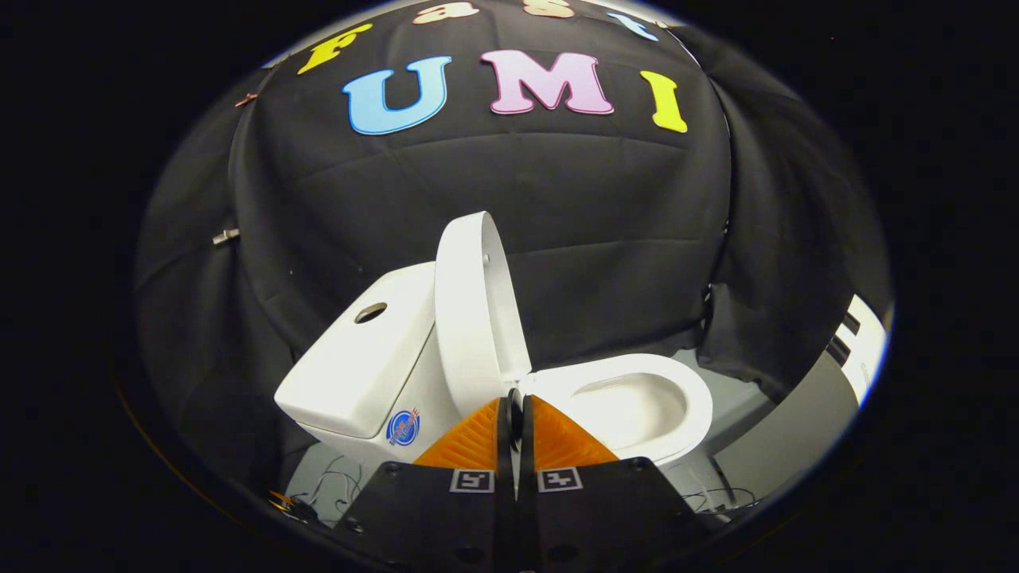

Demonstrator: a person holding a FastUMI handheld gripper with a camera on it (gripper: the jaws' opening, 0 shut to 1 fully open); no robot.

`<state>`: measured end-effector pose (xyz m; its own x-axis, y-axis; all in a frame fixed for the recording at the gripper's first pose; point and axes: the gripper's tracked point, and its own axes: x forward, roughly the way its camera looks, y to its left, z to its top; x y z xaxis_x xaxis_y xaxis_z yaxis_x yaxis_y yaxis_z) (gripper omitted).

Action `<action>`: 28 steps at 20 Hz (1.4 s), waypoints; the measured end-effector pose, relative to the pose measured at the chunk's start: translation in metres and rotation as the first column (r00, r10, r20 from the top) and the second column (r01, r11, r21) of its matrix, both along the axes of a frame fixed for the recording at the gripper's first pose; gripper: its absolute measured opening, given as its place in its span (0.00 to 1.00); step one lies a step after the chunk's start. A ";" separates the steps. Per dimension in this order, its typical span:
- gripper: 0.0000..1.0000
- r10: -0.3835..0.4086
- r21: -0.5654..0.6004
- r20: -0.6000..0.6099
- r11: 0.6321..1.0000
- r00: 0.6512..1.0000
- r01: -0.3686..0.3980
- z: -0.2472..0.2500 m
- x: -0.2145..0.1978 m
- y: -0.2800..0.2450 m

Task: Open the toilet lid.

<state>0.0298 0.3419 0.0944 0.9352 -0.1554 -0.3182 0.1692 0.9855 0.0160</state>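
The tongs point(515, 398) sit at six o'clock with their two fingers point(478, 442) pressed almost together, only a thin slit between them, and nothing is held there. Their tips come up just in front of the place where the toilet lid point(471, 306) hinges onto the bowl point(637, 402); whether they touch it cannot be told.

The lid stands raised, nearly upright, leaning back toward the tank point(362, 358), which lies at about ten o'clock from the fingertips. Its inner face turns toward two o'clock. The bowl and its open seat stretch away at two to three o'clock from the fingertips.

A round flush button point(371, 312) sits on top of the tank, and a round sticker point(403, 426) marks the tank's lower front. Thin wires point(338, 484) trail on the pale floor point(768, 454) at eight o'clock, beside the toilet's base.
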 end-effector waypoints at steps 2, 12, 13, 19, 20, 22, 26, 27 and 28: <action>0.05 0.003 -0.027 0.009 1.000 1.000 -0.003 -0.002 0.002 0.012; 0.07 -0.015 -0.115 -0.001 0.993 1.000 0.015 -0.009 0.013 0.052; 0.09 -0.015 -0.114 -0.003 0.993 1.000 0.014 -0.010 0.011 0.053; 0.17 0.051 -0.117 -0.001 0.992 0.999 -0.051 -0.009 0.017 0.064; 0.20 0.102 -0.095 -0.006 0.990 0.995 -0.102 -0.010 0.017 0.075; 0.72 0.126 -0.127 -0.008 0.984 0.992 -0.126 -0.007 0.016 0.080; 0.98 0.176 -0.136 0.023 0.976 0.984 -0.171 0.010 0.013 0.080; 0.99 0.184 -0.134 0.024 0.975 0.983 -0.179 0.014 0.012 0.081; 0.99 0.193 -0.137 0.034 0.973 0.981 -0.186 0.020 0.010 0.081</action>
